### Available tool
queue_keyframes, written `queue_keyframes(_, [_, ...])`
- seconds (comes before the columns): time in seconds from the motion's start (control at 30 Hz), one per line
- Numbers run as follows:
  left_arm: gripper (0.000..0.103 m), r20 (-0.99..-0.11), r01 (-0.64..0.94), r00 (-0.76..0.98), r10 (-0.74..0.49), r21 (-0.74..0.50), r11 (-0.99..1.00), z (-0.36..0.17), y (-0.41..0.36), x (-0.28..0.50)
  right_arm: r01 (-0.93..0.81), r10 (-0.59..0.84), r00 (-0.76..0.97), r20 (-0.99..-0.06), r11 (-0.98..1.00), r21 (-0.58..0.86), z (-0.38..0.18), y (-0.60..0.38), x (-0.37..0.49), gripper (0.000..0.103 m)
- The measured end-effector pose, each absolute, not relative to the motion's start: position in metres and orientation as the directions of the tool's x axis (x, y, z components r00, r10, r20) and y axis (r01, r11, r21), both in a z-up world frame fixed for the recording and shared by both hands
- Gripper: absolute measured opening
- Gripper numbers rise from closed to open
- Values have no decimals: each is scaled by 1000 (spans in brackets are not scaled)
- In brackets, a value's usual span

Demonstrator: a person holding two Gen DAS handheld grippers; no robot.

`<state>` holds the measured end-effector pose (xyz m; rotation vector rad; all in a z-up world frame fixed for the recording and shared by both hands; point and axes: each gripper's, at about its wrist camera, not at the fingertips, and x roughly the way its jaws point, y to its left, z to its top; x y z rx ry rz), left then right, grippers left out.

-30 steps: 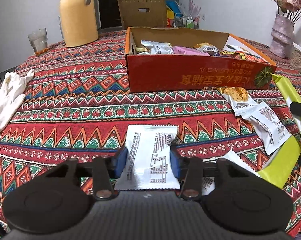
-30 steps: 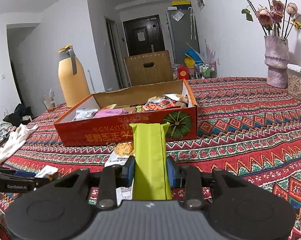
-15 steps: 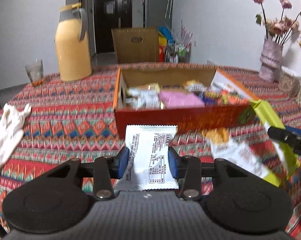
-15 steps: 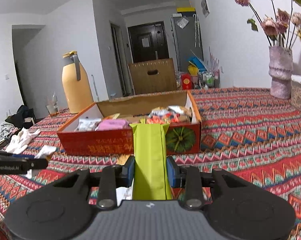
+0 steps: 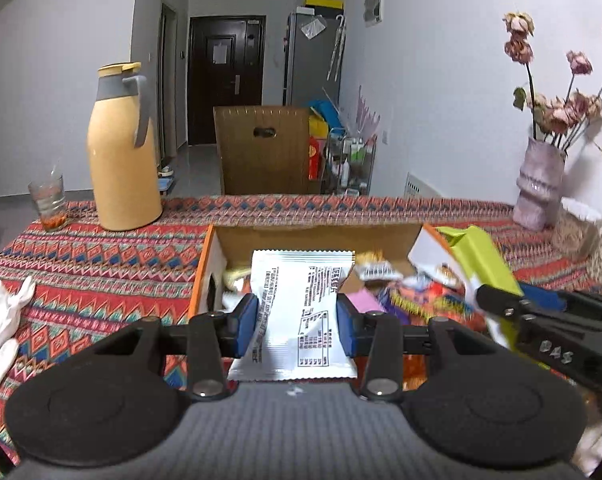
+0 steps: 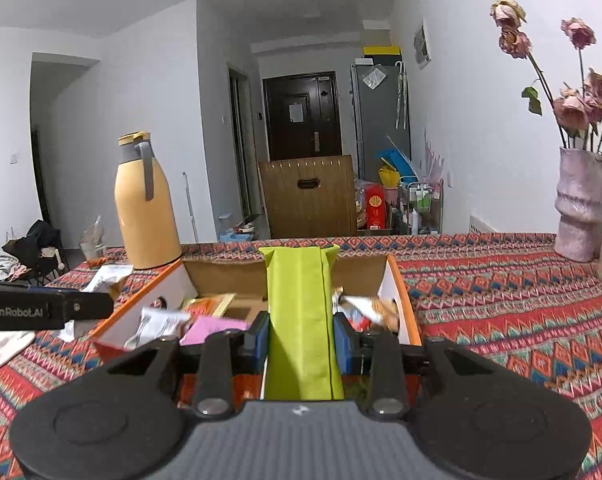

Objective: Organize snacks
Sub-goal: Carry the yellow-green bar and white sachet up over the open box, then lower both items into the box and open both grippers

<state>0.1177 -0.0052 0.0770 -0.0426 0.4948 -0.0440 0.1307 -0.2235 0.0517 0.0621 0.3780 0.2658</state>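
Observation:
My left gripper [image 5: 297,322] is shut on a white snack packet [image 5: 301,300] with black print and holds it over the near left part of the open orange cardboard box [image 5: 205,264]. My right gripper [image 6: 301,340] is shut on a lime-green snack packet [image 6: 301,312] and holds it over the box [image 6: 401,300] near its right end. The box holds several snack packets, among them a pink one [image 6: 213,326]. The right gripper with the green packet [image 5: 481,256] shows at the right of the left wrist view. The left gripper's side [image 6: 41,310] shows at the left of the right wrist view.
A yellow thermos jug [image 5: 123,152] and a glass [image 5: 49,202] stand at the back left of the patterned tablecloth. A white glove [image 5: 1,320] lies at the left edge. A vase of dried roses [image 6: 579,204] stands at the back right. A wooden chair back [image 5: 265,148] is behind the table.
Both grippers have risen from the table and moved forward with their packets. They now hang over the box instead of in front of it.

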Motion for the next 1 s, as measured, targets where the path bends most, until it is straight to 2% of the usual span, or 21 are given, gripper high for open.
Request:
queue_keyframes(0.4, [42,-436,-45,900,-10,-116,992,69,-6,184,-191,225,901,-371,973,128,46,-206,215,32])
queue_keyframes(0.67, [42,-497,-45,868,-17,-112,993,41,-3,206,-189,221,885,-409,975,119,26,-199,230,32])
queue_keyframes(0.77, [44,-502,-34,864,-33,-124,992,38,-2,205,-188,216,882,-419,976,106,22,-194,231,33])
queue_keyframes(0.83, [54,-503,-33,863,-40,-135,990,37,0,203,-183,212,886,-412,977,109,22,-196,229,33])
queue_keyframes(0.87, [60,-501,-33,864,-43,-143,989,37,1,202,-180,211,889,-407,977,113,22,-197,227,38])
queue_keyframes(0.9, [72,-496,-41,868,-38,-147,988,37,3,200,-175,208,891,-404,978,118,23,-199,226,43])
queue_keyframes(0.93, [83,-491,-56,871,-24,-147,988,39,3,199,-168,203,894,-399,978,121,23,-201,225,58])
queue_keyframes(0.97, [86,-485,-69,875,-11,-146,987,40,5,198,-160,196,899,-392,979,124,23,-204,223,76])
queue_keyframes(1.0, [93,-479,-78,878,-3,-149,986,41,7,196,-151,190,904,-383,980,131,24,-206,221,84])
